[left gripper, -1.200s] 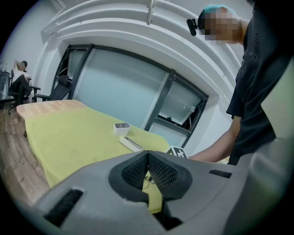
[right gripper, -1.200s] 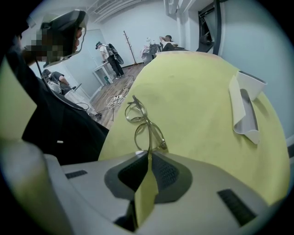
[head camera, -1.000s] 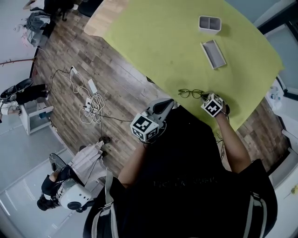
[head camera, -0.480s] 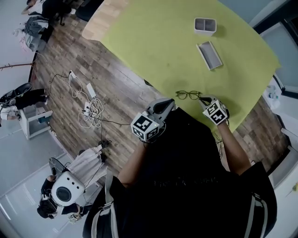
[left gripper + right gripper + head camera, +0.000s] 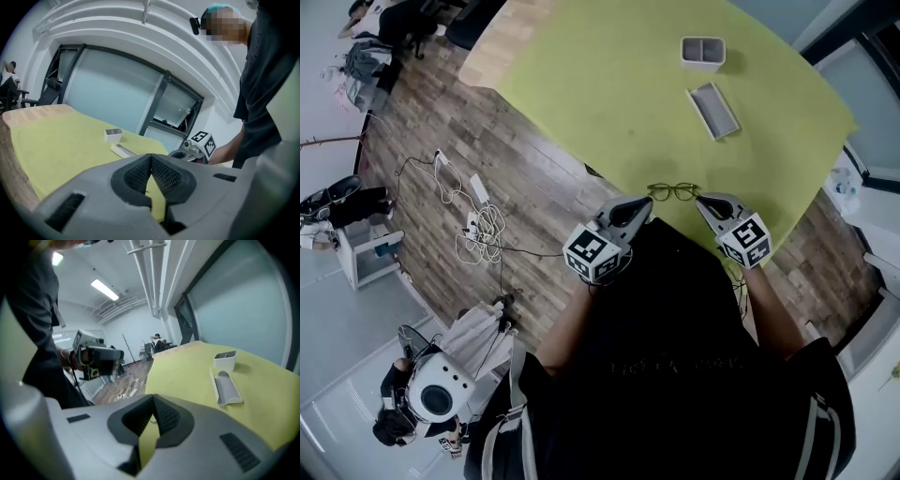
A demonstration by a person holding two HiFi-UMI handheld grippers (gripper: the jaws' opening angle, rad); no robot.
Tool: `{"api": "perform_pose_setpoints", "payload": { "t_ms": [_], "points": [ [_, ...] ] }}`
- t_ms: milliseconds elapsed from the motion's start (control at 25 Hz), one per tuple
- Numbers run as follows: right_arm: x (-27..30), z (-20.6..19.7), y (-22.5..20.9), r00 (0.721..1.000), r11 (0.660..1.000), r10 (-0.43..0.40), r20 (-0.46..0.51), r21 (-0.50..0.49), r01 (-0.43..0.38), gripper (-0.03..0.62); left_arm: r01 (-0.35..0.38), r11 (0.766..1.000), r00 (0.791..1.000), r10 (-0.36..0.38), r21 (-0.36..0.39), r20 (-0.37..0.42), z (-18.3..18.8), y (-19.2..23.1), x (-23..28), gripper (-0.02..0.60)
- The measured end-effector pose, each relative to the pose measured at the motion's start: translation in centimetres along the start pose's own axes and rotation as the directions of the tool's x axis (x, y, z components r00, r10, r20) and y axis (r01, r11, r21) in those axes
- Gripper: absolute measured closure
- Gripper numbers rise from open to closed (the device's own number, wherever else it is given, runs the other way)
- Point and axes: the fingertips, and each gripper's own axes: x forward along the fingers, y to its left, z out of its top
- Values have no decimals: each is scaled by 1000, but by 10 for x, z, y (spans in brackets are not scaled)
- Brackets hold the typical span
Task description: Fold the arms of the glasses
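My left gripper (image 5: 643, 203) had its jaws together on nothing, just left of the glasses (image 5: 672, 191), and my right gripper (image 5: 701, 201), also closed and empty, stood just right of them. The glasses lay on the yellow-green table (image 5: 609, 84) at its near edge, with the grey tray (image 5: 713, 111) well beyond them; their arms were too small to read. I judged it best to steady the frame with one gripper and push each arm gently inward near its hinge, so the glasses would not slide off.
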Motion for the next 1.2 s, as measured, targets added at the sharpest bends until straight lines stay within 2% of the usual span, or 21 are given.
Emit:
{"api": "perform_pose_setpoints", "payload": {
  "t_ms": [160, 440, 560, 640, 680, 760, 800, 880, 1040, 1200],
  "points": [
    [-17, 25, 9, 995, 1000, -3, 96, 11, 1, 563, 27, 1000, 1000, -27, 15, 0, 4, -6, 4, 564],
    [-38, 52, 26, 983, 999, -26, 184, -19, 30, 565, 67, 997, 997, -68, 46, 22, 18, -18, 1, 563],
    [-45, 64, 37, 974, 995, -22, 227, -89, 44, 565, 93, 994, 994, -96, 50, 59, 26, -23, -4, 564],
    [-51, 79, 45, 957, 983, -26, 288, -168, 77, 565, 144, 989, 980, -149, 45, 131, 40, -31, -8, 563],
    [-54, 86, 48, 948, 976, -25, 317, -195, 91, 565, 172, 985, 967, -175, 32, 186, 50, -35, -11, 563],
    [-59, 94, 52, 937, 973, -27, 348, -204, 104, 565, 206, 978, 941, -206, 30, 269, 66, -40, -16, 563],
    [-60, 96, 53, 934, 976, -31, 357, -191, 105, 565, 211, 976, 935, -218, 55, 281, 69, -42, -16, 563],
    [-63, 102, 54, 924, 982, -37, 379, -158, 105, 563, 214, 971, 934, -234, 105, 269, 73, -48, -14, 563],
    [-69, 114, 57, 910, 986, -33, 413, -138, 98, 563, 229, 962, 932, -260, 147, 251, 81, -60, -9, 563],
    [-70, 111, 55, 919, 985, -49, 392, -131, 108, 563, 240, 957, 927, -276, 163, 255, 86, -62, -8, 563]
  ]
}}
